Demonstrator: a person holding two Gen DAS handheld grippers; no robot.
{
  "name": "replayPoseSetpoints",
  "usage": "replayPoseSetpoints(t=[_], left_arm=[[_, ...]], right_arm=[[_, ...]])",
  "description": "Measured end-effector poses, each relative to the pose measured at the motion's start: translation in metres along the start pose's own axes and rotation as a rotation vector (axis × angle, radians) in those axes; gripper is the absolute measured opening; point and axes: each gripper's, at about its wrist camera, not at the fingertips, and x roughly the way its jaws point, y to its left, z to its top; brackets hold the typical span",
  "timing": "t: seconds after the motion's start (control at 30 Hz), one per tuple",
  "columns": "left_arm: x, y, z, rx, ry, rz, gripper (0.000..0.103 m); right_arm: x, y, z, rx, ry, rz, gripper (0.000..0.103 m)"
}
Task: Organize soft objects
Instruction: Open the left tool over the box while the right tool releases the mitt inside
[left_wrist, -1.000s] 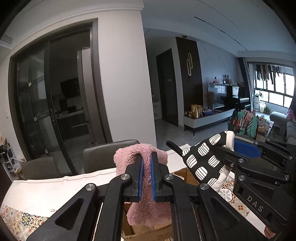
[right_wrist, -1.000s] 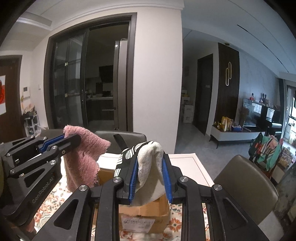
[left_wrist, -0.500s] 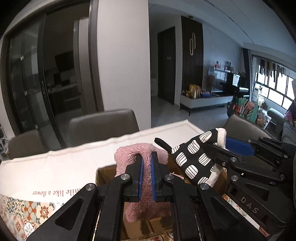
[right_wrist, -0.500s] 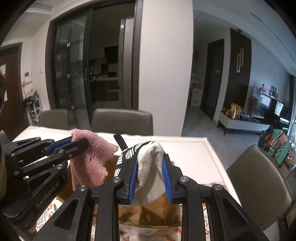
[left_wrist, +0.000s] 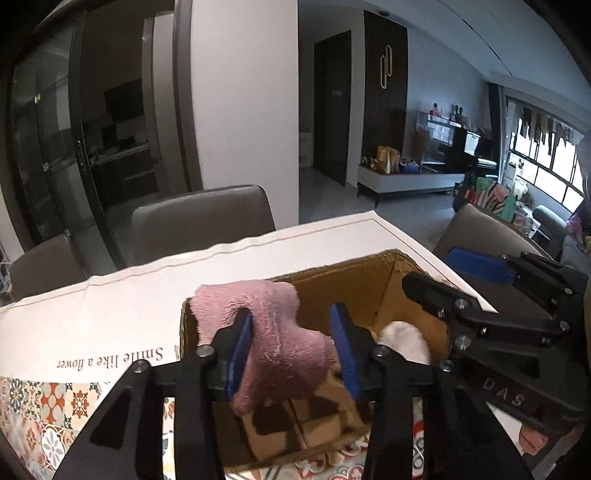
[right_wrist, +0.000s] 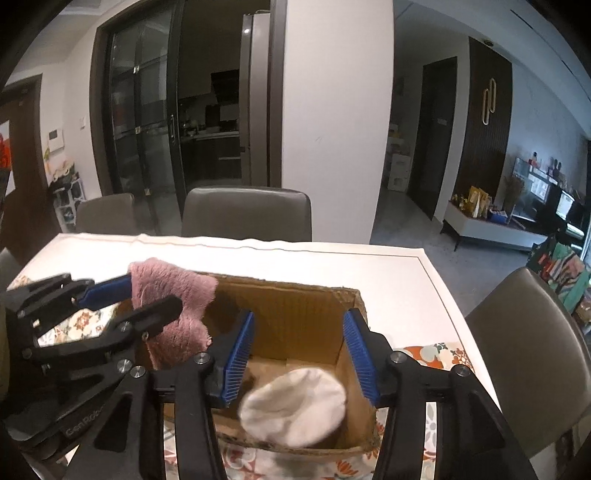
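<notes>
Corrugated brown cardboard: one open-topped box (right_wrist: 295, 314), standing on a table (right_wrist: 399, 273) with a white runner and a patterned tile-print cloth. Serves as the collecting bin for the soft items, hence both grippers are angled down over its mouth.

Item, pink fleecy cloth (left_wrist: 273, 339): hangs between the blue pads of the left gripper (left_wrist: 291, 350), above the box's near-left part. The jaws have just been opening and stand apart; the cloth clings only to the left pad and drapes over it, the other pad clear of it. Judged to be a release in hand, the fabric's nap snagging on the ribbed pad and keeping it from dropping.

Item, white-lined mitt or glove (right_wrist: 295, 402): seen lining-up, blurred, low inside the box below the right gripper (right_wrist: 299, 354); whether it is at rest or falling cannot be told. The right jaws have also just been opening and stand spread, with nothing between the pads.

Surroundings: grey chairs (right_wrist: 247, 212) at the far side of the table, dark glass doors (right_wrist: 140, 122) behind.

Remaining, by judgement: the pink cloth needs a shake or a wider spread to fall in.
</notes>
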Motion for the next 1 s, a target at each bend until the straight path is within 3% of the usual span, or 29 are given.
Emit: replayPoseSetpoints(t=[0.17,0.4,0.57,0.7,0.87,1.0], left_arm=[[-0.008,-0.009,0.006,0.041,0.011,-0.034,0.050],[-0.014,-0.016,0.022,0.053,0.054,-0.036,0.069],[0.002,-0.022,0.040,0.077,0.175,-0.012,0.074],[0.014,-0.027,0.044,0.114,0.284,-0.009,0.082],[0.018,-0.029,0.046,0.131,0.367,-0.023,0.088],[0.011,-0.028,0.050,0.135,0.359,0.022,0.088]], right_arm=[[-0.016,-0.005,0.003,0.015,-0.011,-0.028,0.055],[-0.042,-0.011,0.011,0.008,-0.030,-0.127,0.056],[-0.048,-0.020,0.021,0.037,-0.010,-0.171,0.056],[-0.044,-0.025,0.028,0.054,0.044,-0.156,0.056],[-0.042,-0.028,0.029,0.048,0.064,-0.164,0.056],[-0.043,-0.029,0.031,0.065,0.088,-0.159,0.056]])
